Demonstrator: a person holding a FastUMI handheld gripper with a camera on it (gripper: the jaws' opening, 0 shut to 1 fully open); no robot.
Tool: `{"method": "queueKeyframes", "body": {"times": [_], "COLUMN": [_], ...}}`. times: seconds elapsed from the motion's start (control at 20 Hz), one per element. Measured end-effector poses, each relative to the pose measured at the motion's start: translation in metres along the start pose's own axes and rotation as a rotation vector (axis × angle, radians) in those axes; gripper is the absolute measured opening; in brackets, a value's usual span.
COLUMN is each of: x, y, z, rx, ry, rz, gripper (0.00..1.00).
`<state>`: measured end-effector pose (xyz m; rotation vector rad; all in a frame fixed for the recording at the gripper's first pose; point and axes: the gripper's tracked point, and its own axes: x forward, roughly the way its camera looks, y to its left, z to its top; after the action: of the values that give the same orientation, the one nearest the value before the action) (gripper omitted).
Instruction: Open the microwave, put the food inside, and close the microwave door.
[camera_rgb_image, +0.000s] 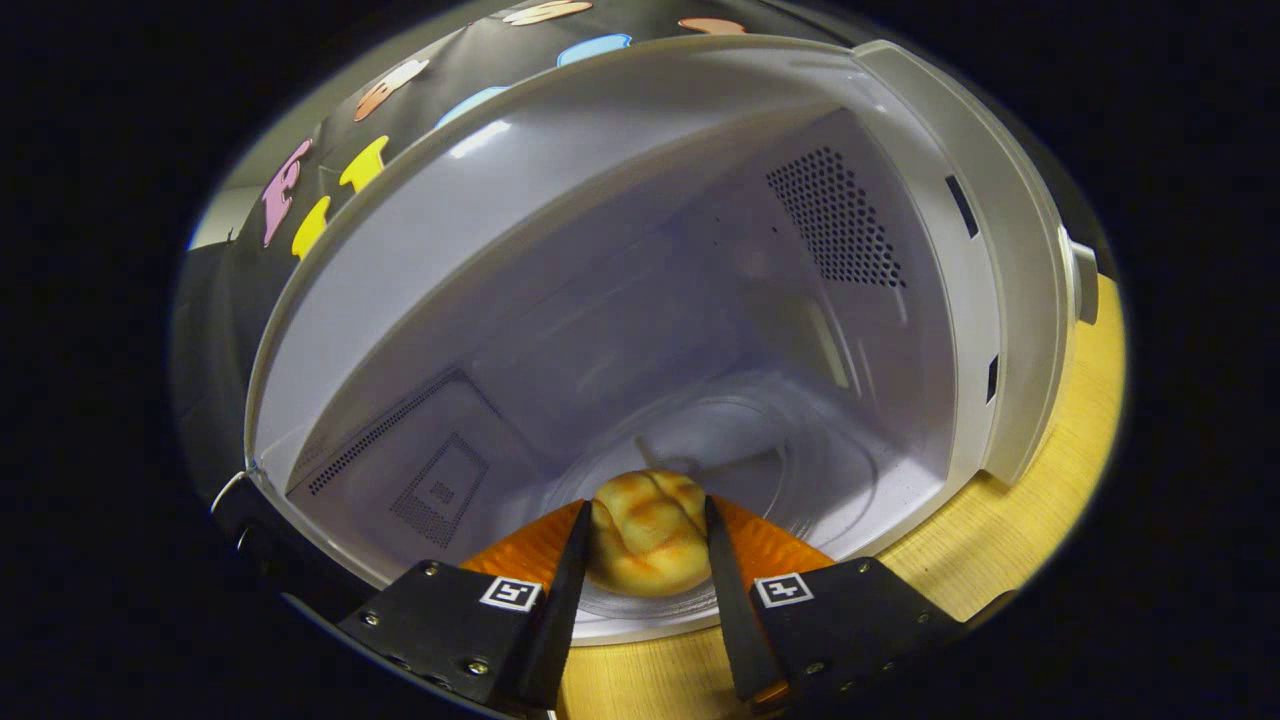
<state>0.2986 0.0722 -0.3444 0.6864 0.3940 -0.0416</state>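
Your hand-held gripper (646, 545) clamped on a golden bread roll (648, 530), both fingers pressing its sides, roll held just inside the open microwave (640, 300) above the glass turntable (800, 470), wooden desk (1040, 520) beneath.

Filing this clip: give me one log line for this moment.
stage: placing food | microwave: open | bun: between fingers, over glass plate | gripper: shut on bun

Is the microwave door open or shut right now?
Open. The white microwave's cavity, perforated wall vent and glass turntable are exposed beyond the gripper, which is shut on the golden bread roll.
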Motion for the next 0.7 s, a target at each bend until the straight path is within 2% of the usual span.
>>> {"method": "queueKeyframes", "body": {"times": [0.15, 0.2, 0.3, 0.45, 0.5, 0.7], "x": [0.006, 0.007, 0.007, 0.003, 0.003, -0.007], "y": [0.002, 0.002, 0.002, 0.0, 0.0, 0.008], "z": [0.003, 0.004, 0.004, 0.008, 0.01, 0.013], "rx": [0.007, 0.013, 0.02, 0.001, -0.012, -0.017], "ry": [-0.021, -0.025, -0.027, -0.033, -0.044, -0.047], "rz": [0.007, 0.012, 0.012, -0.002, -0.002, 0.021], "gripper": [0.64, 0.72, 0.82, 0.88, 0.98, 0.98]}}
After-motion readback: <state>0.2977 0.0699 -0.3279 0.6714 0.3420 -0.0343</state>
